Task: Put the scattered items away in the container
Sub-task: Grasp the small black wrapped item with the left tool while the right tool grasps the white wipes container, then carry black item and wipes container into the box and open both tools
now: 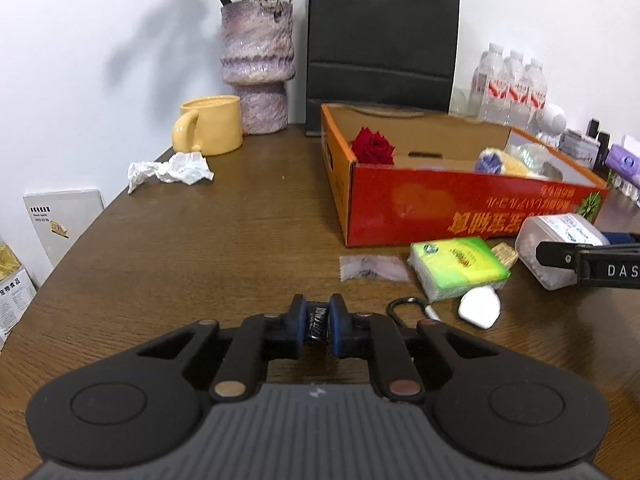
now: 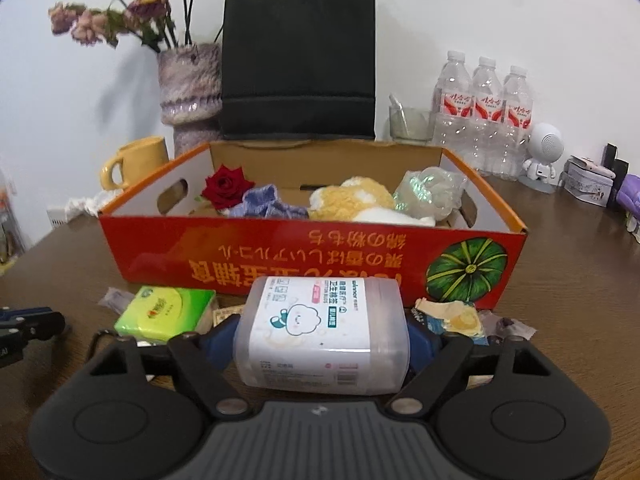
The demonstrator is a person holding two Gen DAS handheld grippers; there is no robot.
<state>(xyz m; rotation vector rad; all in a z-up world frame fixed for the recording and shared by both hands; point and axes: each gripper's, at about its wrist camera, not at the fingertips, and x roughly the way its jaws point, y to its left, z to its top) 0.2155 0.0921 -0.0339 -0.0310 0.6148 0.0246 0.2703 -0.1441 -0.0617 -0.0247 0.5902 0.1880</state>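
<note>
The container is a red cardboard box (image 2: 256, 256), also in the left wrist view (image 1: 440, 208). It holds a red rose (image 2: 226, 186), a purple knit piece (image 2: 264, 202), a yellow-white plush (image 2: 352, 200) and a crumpled clear bag (image 2: 432, 192). My right gripper (image 2: 322, 332) is shut on a clear cotton swab box (image 2: 320, 332), seen from the left (image 1: 556, 248), just in front of the red box. My left gripper (image 1: 317, 322) is shut on a small black crinkled item (image 1: 317, 324) above the table. A green tissue pack (image 1: 460, 266), a clear sachet (image 1: 374, 268), a white case (image 1: 480, 306) and a black ring (image 1: 404, 308) lie nearby.
A yellow mug (image 1: 212, 124), crumpled white paper (image 1: 172, 170) and a purple vase (image 1: 258, 64) stand at the back left. A black paper bag (image 1: 384, 40) stands behind the box. Water bottles (image 2: 484, 112), a glass cup (image 2: 410, 124), a white figurine (image 2: 542, 156) and wrappers (image 2: 460, 316) are at the right.
</note>
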